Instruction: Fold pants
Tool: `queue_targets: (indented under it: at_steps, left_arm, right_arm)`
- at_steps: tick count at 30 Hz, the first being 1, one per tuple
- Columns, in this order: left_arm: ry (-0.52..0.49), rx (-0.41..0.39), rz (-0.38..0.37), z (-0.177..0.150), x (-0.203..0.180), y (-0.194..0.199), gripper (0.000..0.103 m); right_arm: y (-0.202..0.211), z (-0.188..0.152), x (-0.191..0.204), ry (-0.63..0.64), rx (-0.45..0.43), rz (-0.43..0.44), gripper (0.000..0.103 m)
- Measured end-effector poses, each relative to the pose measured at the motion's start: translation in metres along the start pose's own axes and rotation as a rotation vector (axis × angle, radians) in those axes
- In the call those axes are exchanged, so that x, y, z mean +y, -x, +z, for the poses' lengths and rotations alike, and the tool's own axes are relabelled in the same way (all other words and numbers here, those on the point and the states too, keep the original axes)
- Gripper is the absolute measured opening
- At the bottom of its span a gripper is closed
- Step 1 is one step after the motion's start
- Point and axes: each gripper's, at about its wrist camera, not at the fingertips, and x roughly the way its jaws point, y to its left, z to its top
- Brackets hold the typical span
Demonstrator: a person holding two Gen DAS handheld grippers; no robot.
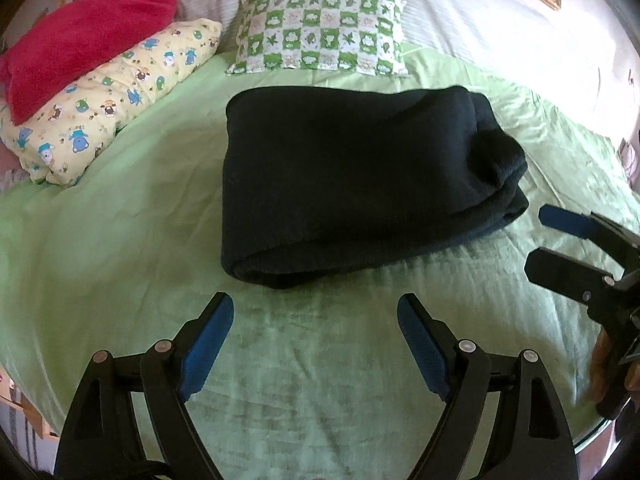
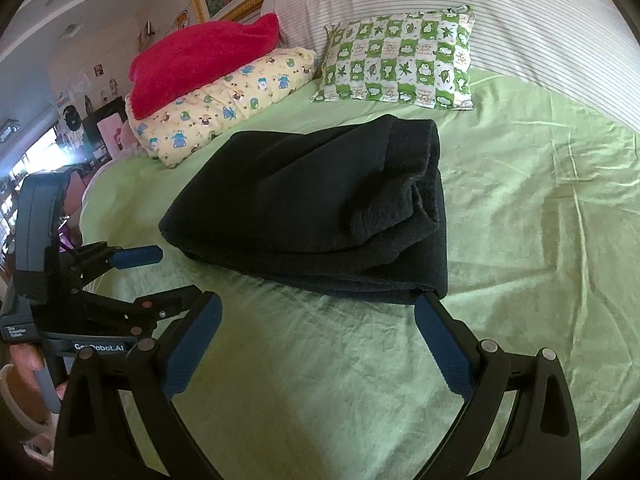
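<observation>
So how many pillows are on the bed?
3. A green-and-white checked pillow lies against the striped headboard, a yellow cartoon-print pillow sits to its left, and a fluffy red pillow rests on the yellow one. More could be hidden out of view.

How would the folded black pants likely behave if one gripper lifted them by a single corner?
The pants look like thick, soft fleece, so they would probably sag and unfold rather than hold shape. The loose layers stacked at their right edge suggest the bundle could slide apart. Pushed across the wrinkled green sheet, they would likely bunch up, not glide. Both grippers are open, off the cloth.
</observation>
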Motion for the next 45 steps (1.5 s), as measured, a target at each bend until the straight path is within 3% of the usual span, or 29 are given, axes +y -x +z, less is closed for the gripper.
queue_targets:
  at_steps: [45]
  left_arm:
    - [0.008,-0.006,-0.001,0.009,0.001,-0.011,0.085]
  right_arm:
    - [-0.012,0.004,-0.006,-0.02,-0.009,0.009,0.098]
